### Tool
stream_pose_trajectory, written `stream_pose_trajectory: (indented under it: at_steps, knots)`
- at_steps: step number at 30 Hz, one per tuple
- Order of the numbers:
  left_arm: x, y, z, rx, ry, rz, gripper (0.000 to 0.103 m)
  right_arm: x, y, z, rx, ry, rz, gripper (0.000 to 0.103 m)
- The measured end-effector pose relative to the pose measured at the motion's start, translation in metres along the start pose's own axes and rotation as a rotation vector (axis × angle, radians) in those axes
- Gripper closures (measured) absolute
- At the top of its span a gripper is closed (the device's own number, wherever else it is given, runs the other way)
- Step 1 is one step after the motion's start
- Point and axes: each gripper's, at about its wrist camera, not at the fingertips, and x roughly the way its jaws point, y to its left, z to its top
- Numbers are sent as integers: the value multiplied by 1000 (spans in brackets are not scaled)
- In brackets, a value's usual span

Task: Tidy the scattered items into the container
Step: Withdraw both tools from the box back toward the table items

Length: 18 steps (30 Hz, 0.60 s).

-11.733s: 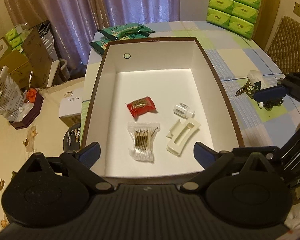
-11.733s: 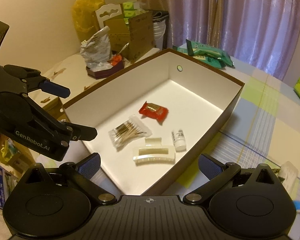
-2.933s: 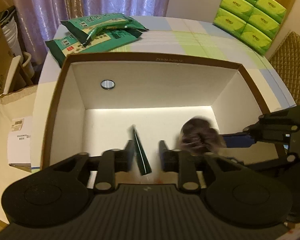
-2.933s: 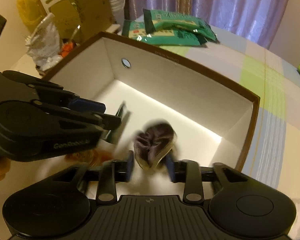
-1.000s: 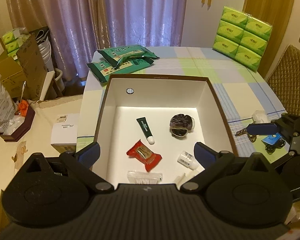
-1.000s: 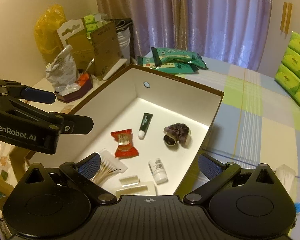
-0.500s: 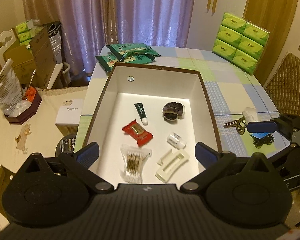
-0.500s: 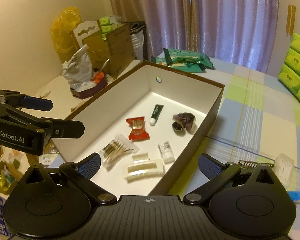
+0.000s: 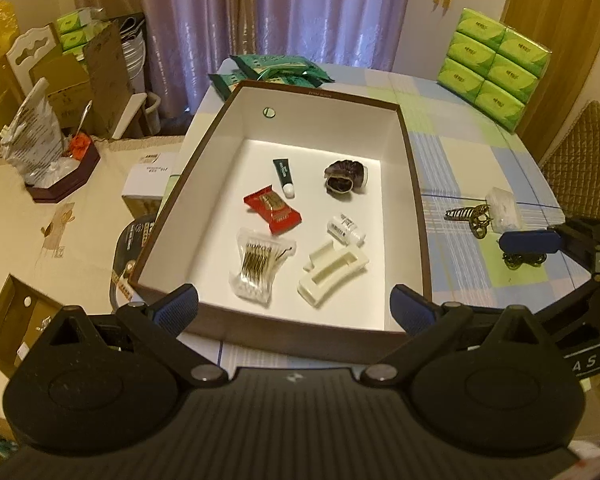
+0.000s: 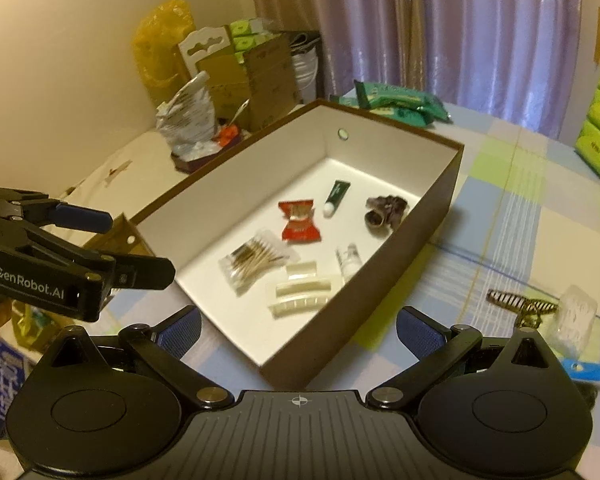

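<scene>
A brown-rimmed box with a white inside holds a green tube, a dark scrunchie, a red packet, a small white bottle, a bag of cotton swabs and a cream hair clip. On the tablecloth right of the box lie a striped hair clip, a clear packet and a blue tube. My left gripper hovers open over the box's near rim, holding nothing. My right gripper is open and empty above the box's near right corner.
Stacked green tissue packs stand at the table's far right. Green wipe packs lie behind the box. A quilted chair is on the right. Cardboard boxes and bags crowd the floor at the left. A dark chain lies near the right gripper.
Both grippers let go of the green tube and the scrunchie inside the box, opened, and drew back and up. The whole box now shows.
</scene>
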Motion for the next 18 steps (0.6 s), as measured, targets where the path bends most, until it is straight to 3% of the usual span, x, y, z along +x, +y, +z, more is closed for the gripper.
stream_pose_trajectory:
  at_steps: [18]
  knots:
    - [-7,-47,-28,-90,44,74,2,-21,-35,-33,-6,70,69,2]
